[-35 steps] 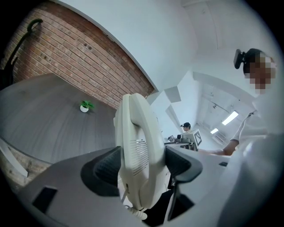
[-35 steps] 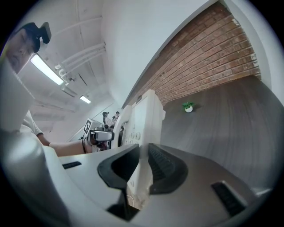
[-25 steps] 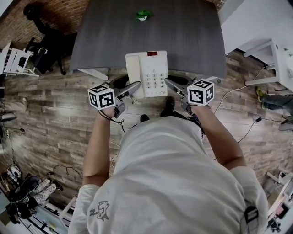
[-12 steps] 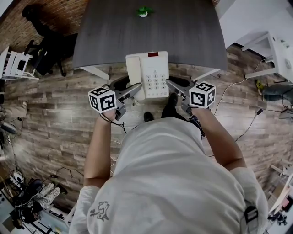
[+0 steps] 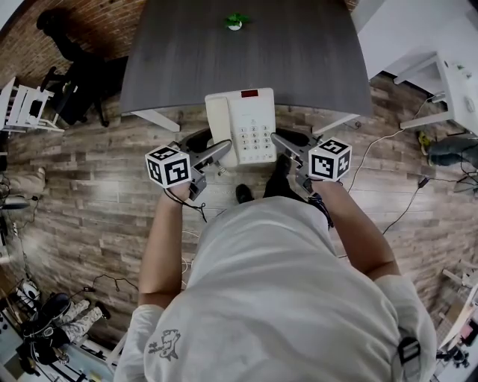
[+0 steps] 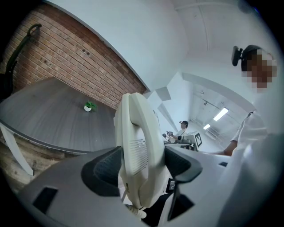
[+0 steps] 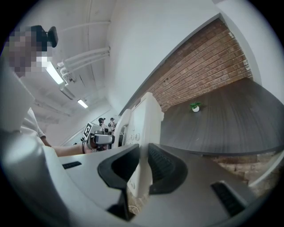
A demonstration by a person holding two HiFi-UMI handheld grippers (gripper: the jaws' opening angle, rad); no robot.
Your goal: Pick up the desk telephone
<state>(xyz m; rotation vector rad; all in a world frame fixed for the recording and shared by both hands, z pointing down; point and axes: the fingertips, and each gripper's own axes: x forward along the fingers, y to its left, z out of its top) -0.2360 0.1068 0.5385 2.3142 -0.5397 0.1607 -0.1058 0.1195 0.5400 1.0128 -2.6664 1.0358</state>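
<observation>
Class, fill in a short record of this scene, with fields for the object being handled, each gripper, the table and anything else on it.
Object: white desk telephone, held between both grippers
Position: in the air over the table's near edge
Left gripper: fingers closed on the handset side
Right gripper: fingers closed on the thin keypad-side edge
Table: dark grey top
Also on table: small green plant at the far edge
Floor: wood planks

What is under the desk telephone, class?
Around the desk telephone, held up by the left gripper and right gripper, the table edge and plank floor show. What lies directly beneath is covered.
</observation>
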